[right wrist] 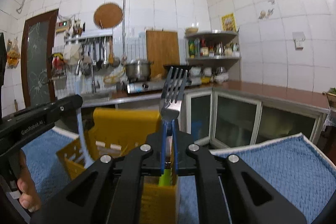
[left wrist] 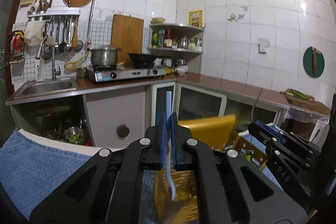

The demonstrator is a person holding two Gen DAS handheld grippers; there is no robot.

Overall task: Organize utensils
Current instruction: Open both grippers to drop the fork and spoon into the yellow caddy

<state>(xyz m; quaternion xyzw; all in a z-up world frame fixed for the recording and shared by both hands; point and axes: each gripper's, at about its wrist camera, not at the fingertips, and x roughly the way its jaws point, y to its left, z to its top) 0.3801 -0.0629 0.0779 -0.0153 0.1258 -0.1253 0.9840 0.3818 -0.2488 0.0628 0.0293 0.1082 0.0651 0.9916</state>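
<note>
While clenched on a fork (right wrist: 173,89), right tool (right wrist: 169,129) above yellow organizer (right wrist: 124,121), tines up

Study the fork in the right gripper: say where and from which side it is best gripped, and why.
Grip the fork on its narrow neck, just below the tines, as the right gripper does now. Come from behind with one pad on each flat face: tines up, green handle hanging free to drop into the yellow holder.
</note>
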